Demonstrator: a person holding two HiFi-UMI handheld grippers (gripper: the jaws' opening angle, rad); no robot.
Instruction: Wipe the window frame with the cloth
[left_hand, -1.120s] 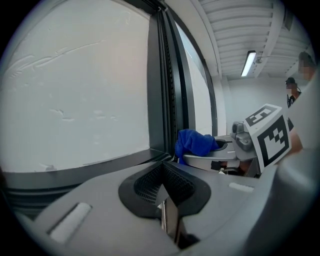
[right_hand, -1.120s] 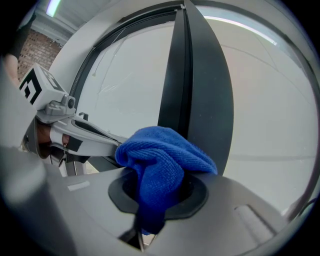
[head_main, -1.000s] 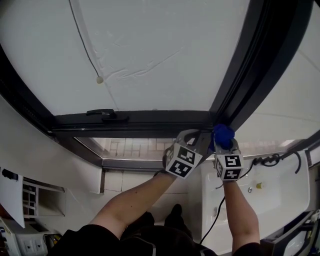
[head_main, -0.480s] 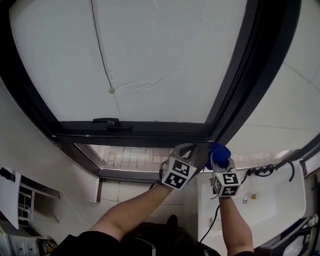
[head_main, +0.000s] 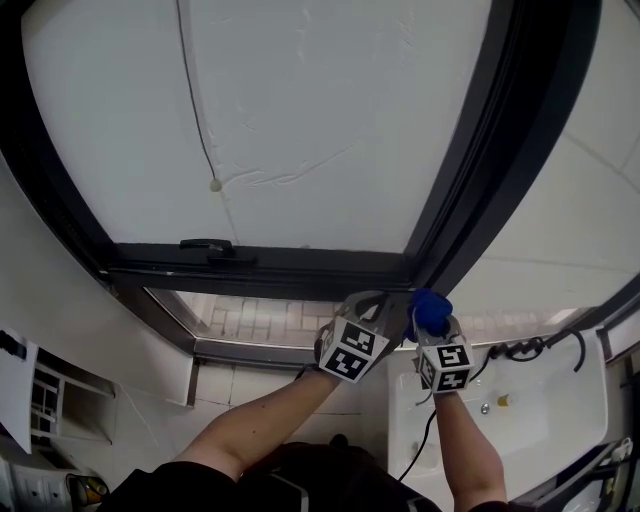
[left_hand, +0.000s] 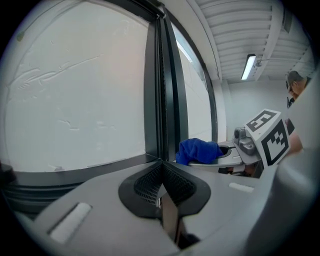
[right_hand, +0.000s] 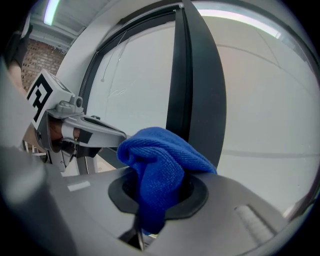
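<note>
Nearest, the right hand-held gripper (head_main: 432, 325) is clamped on the blue cloth (head_main: 430, 303). The left hand-held gripper (head_main: 390, 300), closed and empty, sits just beside it. The cloth is at the window frame's (head_main: 470, 180) lower corner. Wiping looks barely started, with the long upright beyond left to do.

No words or numbers are showing legibly; the left claw's cube (head_main: 350, 350) and right claw's cube (head_main: 445, 367) are seemingly carrying only square markers.

Left forearm (head_main: 262, 412) and right forearm (head_main: 468, 445), both bare, reach up side by side. Left claw (head_main: 392, 298) leans toward the right one, jaws pressed together, nothing between. Right claw (head_main: 432, 322) points up, jaws clamped on a bunched cloth (head_main: 430, 304)
</note>
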